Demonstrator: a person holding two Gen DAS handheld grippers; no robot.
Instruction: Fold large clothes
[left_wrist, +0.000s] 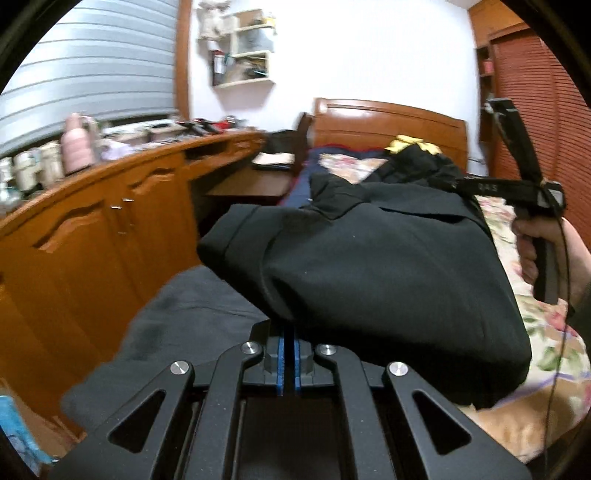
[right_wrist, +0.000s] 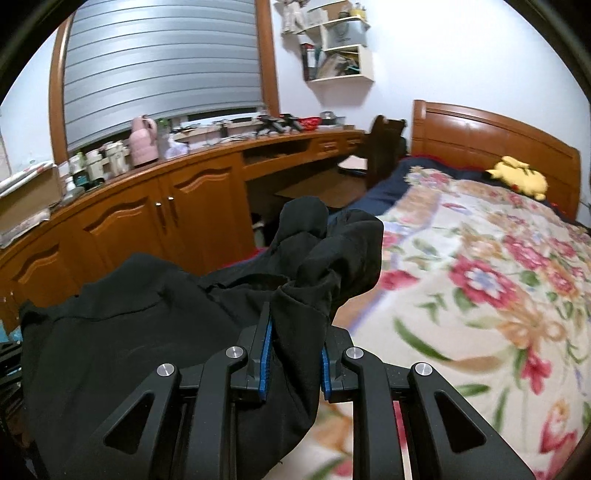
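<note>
Left hand-held gripper (left_wrist: 289, 354): blue pads pressed together, clamped on the near edge of a black garment (left_wrist: 388, 273), a thin fold of cloth pinched between them. Right hand-held gripper (right_wrist: 295, 354): jaws held a little apart by a thick bunch of the same black garment (right_wrist: 147, 332), pads pressing on the cloth from both sides. In the left wrist view, also seen from outside at the far right, gripped by a hand (left_wrist: 532, 251) around its handle, its tip buried in the garment's far corner. Garment slung between the two grippers, lifted above the bed, partly folded with layers doubled over (a cuffed sleeve end jutting out to the left in the left wrist view). Below it, a floral bedspread (right_wrist: 480, 277) covering the bed, with a wooden headboard (right_wrist: 491, 136) at the far end and a yellow plush toy (right_wrist: 517, 179) lying just in front of it. Another dark grey cloth (left_wrist: 177, 325) lying on the near left of the bed under the lifted garment. Along the left wall, a long wooden counter (right_wrist: 192, 177) with cabinet doors, cluttered on top, a pink jug (right_wrist: 142, 142) among the clutter. Above it, a window with grey blinds (right_wrist: 159, 66); farther right, white wall shelves (right_wrist: 340, 48) crammed with small items.
</note>
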